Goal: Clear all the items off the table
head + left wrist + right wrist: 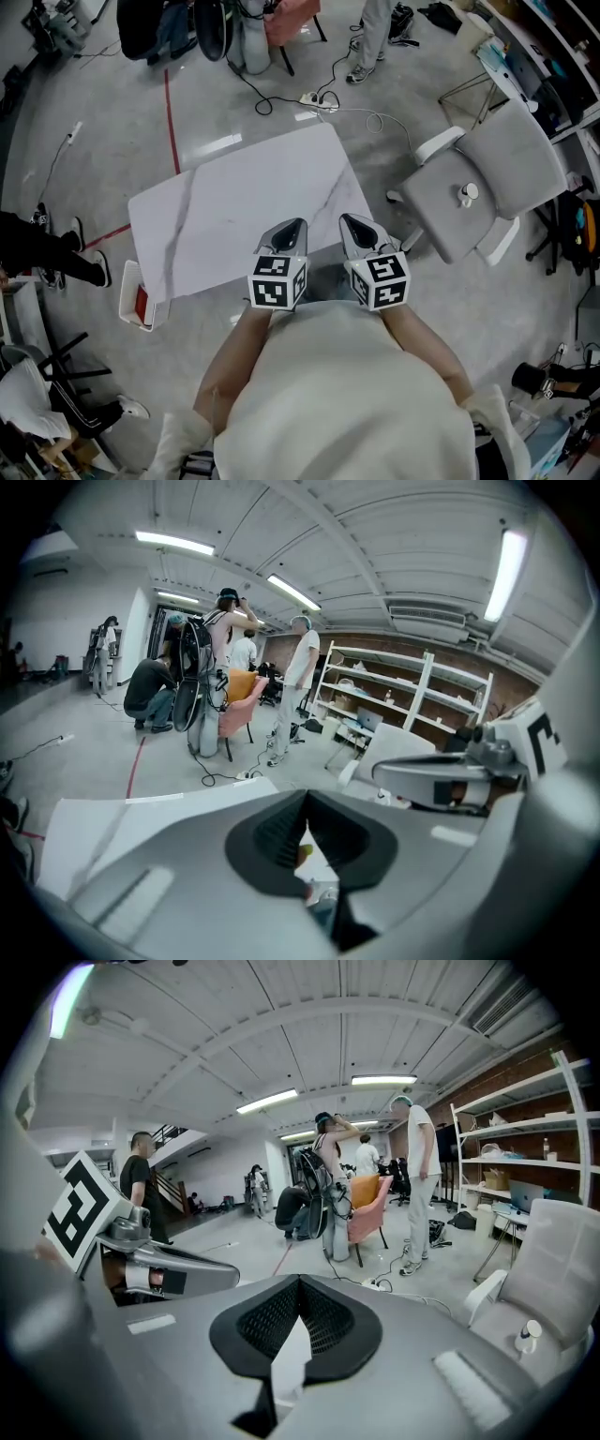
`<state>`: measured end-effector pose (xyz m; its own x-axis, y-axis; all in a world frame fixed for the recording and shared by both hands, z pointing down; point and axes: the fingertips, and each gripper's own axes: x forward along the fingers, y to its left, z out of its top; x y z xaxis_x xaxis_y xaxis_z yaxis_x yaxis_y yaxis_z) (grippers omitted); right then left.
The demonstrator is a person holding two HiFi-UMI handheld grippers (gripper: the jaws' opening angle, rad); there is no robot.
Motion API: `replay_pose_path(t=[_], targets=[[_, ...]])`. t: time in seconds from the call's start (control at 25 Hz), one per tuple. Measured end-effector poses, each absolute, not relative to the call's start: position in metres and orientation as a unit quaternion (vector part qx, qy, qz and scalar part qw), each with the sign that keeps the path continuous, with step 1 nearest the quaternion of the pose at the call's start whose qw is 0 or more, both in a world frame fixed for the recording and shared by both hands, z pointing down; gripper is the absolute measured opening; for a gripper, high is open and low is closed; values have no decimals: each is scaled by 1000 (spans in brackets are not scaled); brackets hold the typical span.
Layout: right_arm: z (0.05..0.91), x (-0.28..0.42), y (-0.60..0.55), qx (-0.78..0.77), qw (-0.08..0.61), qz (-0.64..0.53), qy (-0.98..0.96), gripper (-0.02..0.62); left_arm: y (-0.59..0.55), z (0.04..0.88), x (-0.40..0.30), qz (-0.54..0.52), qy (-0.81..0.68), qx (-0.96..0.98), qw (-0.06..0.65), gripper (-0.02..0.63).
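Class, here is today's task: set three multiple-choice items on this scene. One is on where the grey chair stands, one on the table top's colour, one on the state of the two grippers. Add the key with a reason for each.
1. In the head view, where is the grey chair relative to the table?
A. to its right
B. to its left
C. on top of it

2. What colour is the table top?
A. black
B. white with grey veins
C. red

3. How do the left gripper and the right gripper stand?
A. both wide open
B. both shut
C. left open, right shut on a cup

Key:
1 A, since the chair stands on the floor off the table's right edge.
2 B, since the top looks like pale marble.
3 B, since in each gripper view the jaws meet.
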<state>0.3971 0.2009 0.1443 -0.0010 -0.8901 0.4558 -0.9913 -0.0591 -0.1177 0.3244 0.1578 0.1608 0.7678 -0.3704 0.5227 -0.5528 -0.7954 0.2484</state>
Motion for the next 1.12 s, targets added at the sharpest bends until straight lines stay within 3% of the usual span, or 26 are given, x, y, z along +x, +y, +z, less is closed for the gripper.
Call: replay_pose_path(t=[0.52, 1.12], targets=[[141, 367, 198, 677, 120, 209, -695, -3, 151, 156, 285, 216, -285, 909, 213, 9], [135, 374, 207, 688, 116, 204, -687, -3, 157, 145, 293, 201, -276, 916, 208, 9]])
